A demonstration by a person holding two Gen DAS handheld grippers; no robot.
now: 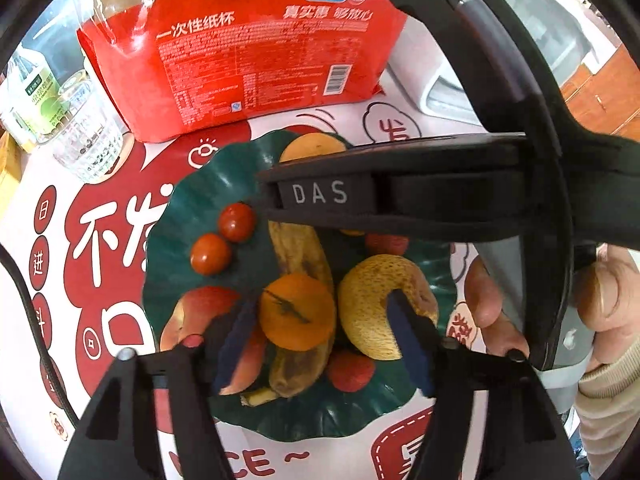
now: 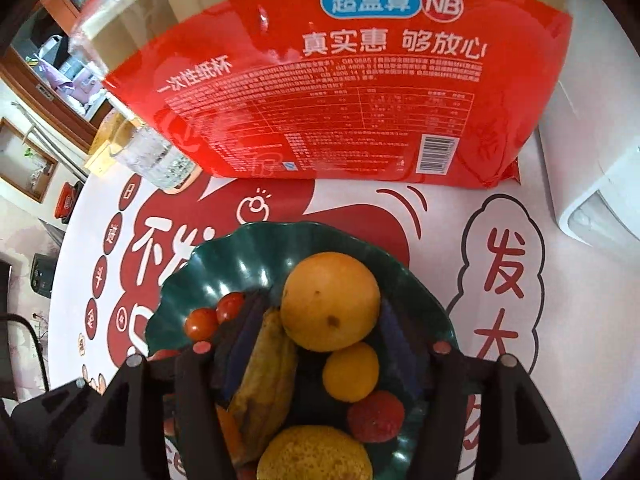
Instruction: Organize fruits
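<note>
A dark green scalloped plate (image 1: 188, 204) (image 2: 240, 248) holds the fruit. On it lie two cherry tomatoes (image 1: 236, 222), a browned banana (image 1: 296, 248), a small orange (image 1: 297, 311), a speckled pear (image 1: 372, 304), a red apple (image 1: 200, 312) and a strawberry (image 1: 350, 370). My left gripper (image 1: 320, 332) is open above the plate, its fingers on either side of the small orange, holding nothing. My right gripper (image 2: 316, 356) is open over the plate around a large orange (image 2: 330, 300), a small yellow fruit (image 2: 351, 371) and the banana (image 2: 264, 376). Its body crosses the left wrist view (image 1: 320, 192).
A red plastic bag of paper cups (image 1: 248, 56) (image 2: 340, 88) lies behind the plate. A clear glass (image 1: 88, 132) and a bottle (image 1: 32, 96) stand at the left. A white box (image 2: 592, 168) stands at the right. The tablecloth (image 2: 500, 272) is white and red.
</note>
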